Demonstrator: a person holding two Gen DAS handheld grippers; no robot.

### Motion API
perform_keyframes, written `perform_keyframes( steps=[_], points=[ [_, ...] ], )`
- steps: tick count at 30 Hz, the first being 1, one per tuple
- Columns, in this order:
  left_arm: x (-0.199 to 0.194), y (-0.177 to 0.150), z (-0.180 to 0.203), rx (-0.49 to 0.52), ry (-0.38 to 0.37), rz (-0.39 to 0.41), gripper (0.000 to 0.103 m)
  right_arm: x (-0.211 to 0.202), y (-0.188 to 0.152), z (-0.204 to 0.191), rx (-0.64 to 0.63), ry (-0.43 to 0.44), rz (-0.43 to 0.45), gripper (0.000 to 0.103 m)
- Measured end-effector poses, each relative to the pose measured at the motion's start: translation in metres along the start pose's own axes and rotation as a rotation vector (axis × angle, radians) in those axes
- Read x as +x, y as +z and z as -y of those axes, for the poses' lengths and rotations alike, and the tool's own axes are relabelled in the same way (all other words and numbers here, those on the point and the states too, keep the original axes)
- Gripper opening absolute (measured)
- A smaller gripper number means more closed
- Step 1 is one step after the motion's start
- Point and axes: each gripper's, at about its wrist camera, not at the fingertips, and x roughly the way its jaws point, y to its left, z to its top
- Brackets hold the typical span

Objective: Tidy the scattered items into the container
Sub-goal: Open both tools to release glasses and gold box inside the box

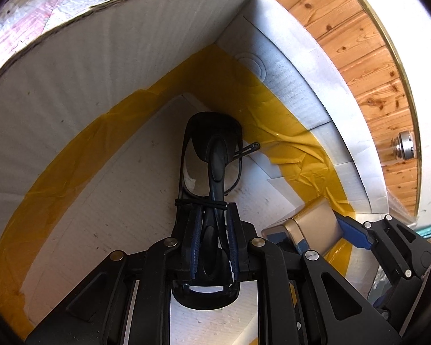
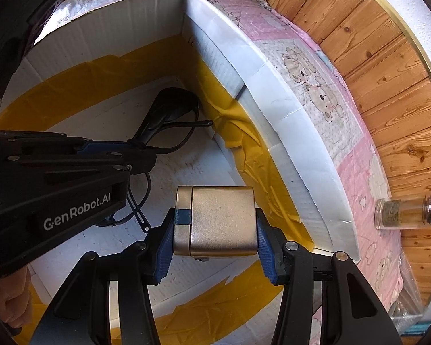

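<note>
A white cardboard box point(image 1: 71, 86) with yellow tape along its inner seams fills both views point(image 2: 287, 132). My left gripper point(image 1: 214, 215) is shut on folded black glasses point(image 1: 212, 149) and holds them low inside the box, near its far corner. The glasses also show in the right wrist view point(image 2: 169, 120), with the left gripper point(image 2: 129, 149) on them. My right gripper point(image 2: 215, 244) is shut on a gold rectangular case point(image 2: 221, 221) and holds it inside the box, by the right wall. The case also shows in the left wrist view point(image 1: 310, 224).
The box sits on a pink bear-print quilt point(image 2: 324, 86). A glass jar with a metal lid point(image 2: 408, 212) lies on the quilt to the right of the box. A wood-panelled wall point(image 2: 388, 57) rises behind.
</note>
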Motion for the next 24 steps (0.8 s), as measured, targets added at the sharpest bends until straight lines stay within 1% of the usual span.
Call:
perform_keyframes(
  steps=[2, 3, 5, 7, 12, 18, 22, 24],
  points=[
    [0.001, 0.0, 0.001, 0.003, 0.003, -0.003, 0.018, 0.0, -0.001, 0.0, 0.005, -0.002, -0.002, 0.052],
    [0.001, 0.0, 0.001, 0.004, 0.005, -0.005, 0.02, -0.001, -0.002, 0.0, 0.01, -0.003, -0.002, 0.052],
    [0.001, -0.001, 0.002, 0.0, 0.006, -0.005, 0.038, -0.003, -0.002, 0.001, 0.02, -0.008, 0.001, 0.053],
    [0.0, 0.0, 0.002, -0.005, 0.005, -0.01, 0.042, -0.004, -0.001, 0.003, 0.029, -0.011, 0.003, 0.053],
    [-0.002, -0.001, 0.003, -0.007, -0.025, -0.026, 0.042, -0.014, -0.003, 0.007, 0.053, -0.009, 0.02, 0.053],
    [-0.005, -0.007, 0.006, -0.019, -0.049, -0.05, 0.042, -0.035, -0.012, 0.016, 0.119, 0.016, 0.07, 0.053],
    [-0.011, -0.012, 0.012, -0.005, -0.059, -0.048, 0.042, -0.045, -0.02, 0.025, 0.194, 0.073, 0.138, 0.053],
    [-0.016, -0.015, 0.016, 0.002, -0.065, -0.044, 0.042, -0.052, -0.029, 0.025, 0.239, 0.085, 0.183, 0.053]
  ],
)
